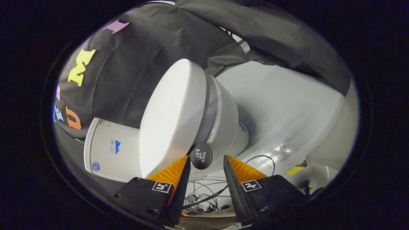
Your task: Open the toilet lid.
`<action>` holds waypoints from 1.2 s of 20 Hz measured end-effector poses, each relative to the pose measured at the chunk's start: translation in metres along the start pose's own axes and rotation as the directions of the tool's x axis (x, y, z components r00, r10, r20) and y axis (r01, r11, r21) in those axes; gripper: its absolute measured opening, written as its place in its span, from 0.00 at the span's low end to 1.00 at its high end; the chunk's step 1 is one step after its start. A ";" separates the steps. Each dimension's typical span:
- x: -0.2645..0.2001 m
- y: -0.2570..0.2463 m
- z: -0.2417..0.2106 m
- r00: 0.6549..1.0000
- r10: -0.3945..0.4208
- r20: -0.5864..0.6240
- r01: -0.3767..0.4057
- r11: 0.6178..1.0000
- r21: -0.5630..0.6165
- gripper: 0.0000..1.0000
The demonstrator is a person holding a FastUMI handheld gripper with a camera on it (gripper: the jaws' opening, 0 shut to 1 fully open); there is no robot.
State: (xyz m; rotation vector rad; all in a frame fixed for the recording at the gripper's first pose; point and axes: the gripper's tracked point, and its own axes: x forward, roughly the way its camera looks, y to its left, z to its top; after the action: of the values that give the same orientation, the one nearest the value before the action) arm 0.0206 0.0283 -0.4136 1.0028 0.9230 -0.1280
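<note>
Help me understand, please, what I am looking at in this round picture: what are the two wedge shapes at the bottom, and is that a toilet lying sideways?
The picture comes from a fisheye camera mounted on a handheld two-finger gripper, so the view is tilted. The wedges are its fingers, spread open and holding nothing. Just ahead of them is a toilet: its lid looks closed or nearly so over the bowl, with the tank behind. A round dark tab at the lid's front edge sits between the fingertips. Loose cables lie on the pale floor.

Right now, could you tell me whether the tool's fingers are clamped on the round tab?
No: the tool is open, and the round tab on the toilet lid sits between its fingers without being pressed.
</note>
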 end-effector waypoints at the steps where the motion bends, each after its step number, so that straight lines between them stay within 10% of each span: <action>1: 0.002 0.005 0.001 1.000 0.027 -0.006 -0.026 0.999 0.029 0.62; 14: 0.001 0.017 0.023 0.997 0.073 -0.006 -0.070 0.977 0.200 0.16; 24: -0.023 0.042 0.028 0.988 0.155 0.015 -0.156 0.978 0.136 0.14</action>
State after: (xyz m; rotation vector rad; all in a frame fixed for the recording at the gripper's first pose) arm 0.0433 0.0232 -0.3629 1.1973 0.8366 -0.0624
